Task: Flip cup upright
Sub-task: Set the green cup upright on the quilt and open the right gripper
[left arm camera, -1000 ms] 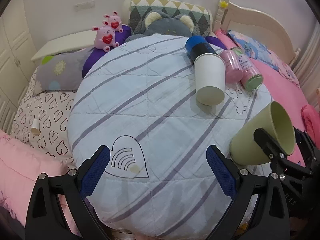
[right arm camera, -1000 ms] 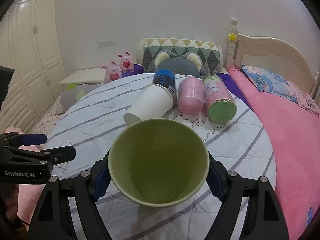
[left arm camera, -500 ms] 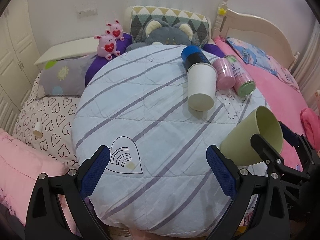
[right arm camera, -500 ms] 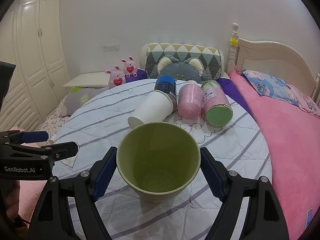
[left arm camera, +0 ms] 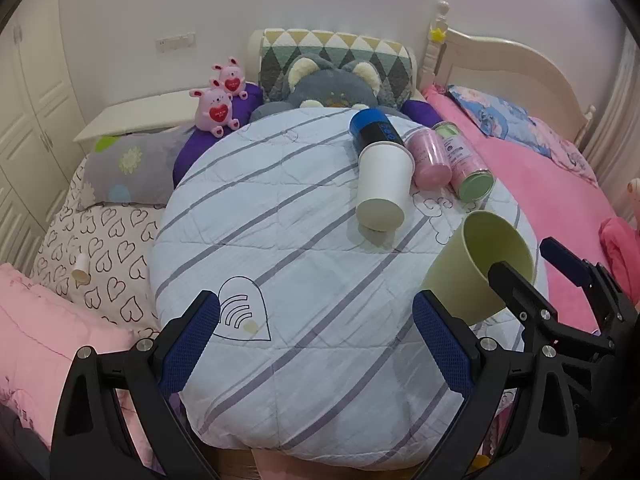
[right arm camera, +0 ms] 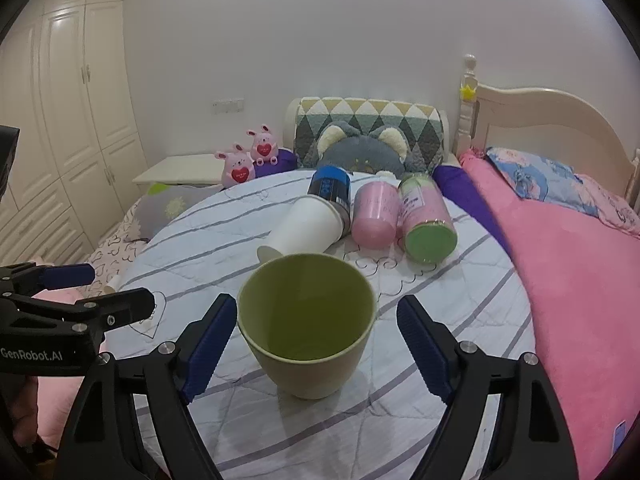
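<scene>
Green, matte and mouth-up, the cup (right arm camera: 306,326) stands on the striped cloth of the round counter (left arm camera: 280,240), near its right edge. In the right wrist view its base rests on the cloth and casts a shadow. The right gripper (right arm camera: 316,346) brackets it with jaws spread: the left blue pad sits just beside or touching the rim (I cannot tell which), and the right pad stands clearly apart from the cup's wall. From the left wrist view the same cup (left arm camera: 478,266) appears at the right, partly behind the right gripper's black finger.

The left gripper (left arm camera: 316,344) hangs over the counter's near edge with its jaws spread wide and nothing between them, above a heart-shaped mark printed on the cloth (left arm camera: 242,308).

Toward the far right of the counter lies a white paper cup (right arm camera: 306,226) on its side, its bottom facing the cameras. Its mouth end touches a blue-and-black can (right arm camera: 330,188), and beside that lie a pink can (right arm camera: 374,216) and a green-ended can (right arm camera: 426,218), all on their sides and close together. Beyond the counter's far edge sit two pink plush rabbits (left arm camera: 220,102) and a grey plush bear (left arm camera: 334,88) on the bed.
</scene>
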Available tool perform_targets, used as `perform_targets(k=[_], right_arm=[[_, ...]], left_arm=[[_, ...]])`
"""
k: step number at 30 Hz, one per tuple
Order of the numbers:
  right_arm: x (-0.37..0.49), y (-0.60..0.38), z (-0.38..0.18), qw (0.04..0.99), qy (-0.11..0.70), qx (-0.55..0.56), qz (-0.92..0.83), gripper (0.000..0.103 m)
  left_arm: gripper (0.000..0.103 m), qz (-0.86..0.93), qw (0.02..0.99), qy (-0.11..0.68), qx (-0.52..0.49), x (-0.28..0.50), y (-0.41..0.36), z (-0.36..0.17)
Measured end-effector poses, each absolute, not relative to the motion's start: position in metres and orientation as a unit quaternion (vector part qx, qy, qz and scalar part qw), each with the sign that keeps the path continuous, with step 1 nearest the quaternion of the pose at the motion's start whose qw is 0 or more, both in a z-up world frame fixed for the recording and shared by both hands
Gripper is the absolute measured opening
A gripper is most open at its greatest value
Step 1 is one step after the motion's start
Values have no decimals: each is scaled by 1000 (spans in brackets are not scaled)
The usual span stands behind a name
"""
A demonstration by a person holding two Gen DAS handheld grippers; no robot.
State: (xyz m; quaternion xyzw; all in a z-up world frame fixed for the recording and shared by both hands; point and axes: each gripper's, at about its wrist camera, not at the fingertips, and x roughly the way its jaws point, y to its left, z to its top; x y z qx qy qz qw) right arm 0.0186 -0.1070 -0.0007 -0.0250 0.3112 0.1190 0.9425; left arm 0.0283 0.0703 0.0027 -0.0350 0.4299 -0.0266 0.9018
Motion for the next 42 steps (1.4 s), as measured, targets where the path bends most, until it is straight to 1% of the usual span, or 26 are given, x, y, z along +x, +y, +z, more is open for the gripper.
perform_targets(k=[7, 18, 28, 37, 42], right_arm=[[11, -113, 11, 948, 294, -21, 120, 84], [-25, -155, 41, 971, 224, -2, 85, 85], [-58, -190, 52, 985, 164, 10, 45, 86], [-72, -211, 39, 986, 163, 24, 30, 86], [-78, -218, 38, 987, 156, 31, 26, 86]], left_arm=[[98, -20, 909, 414, -38, 21, 69, 14], [100, -14, 932, 361, -13, -14, 34, 41], [101, -20, 949, 316, -2, -39, 0, 39], [101, -16, 949, 314, 9, -44, -14, 31], [101, -14, 955, 295, 15, -48, -17, 37]])
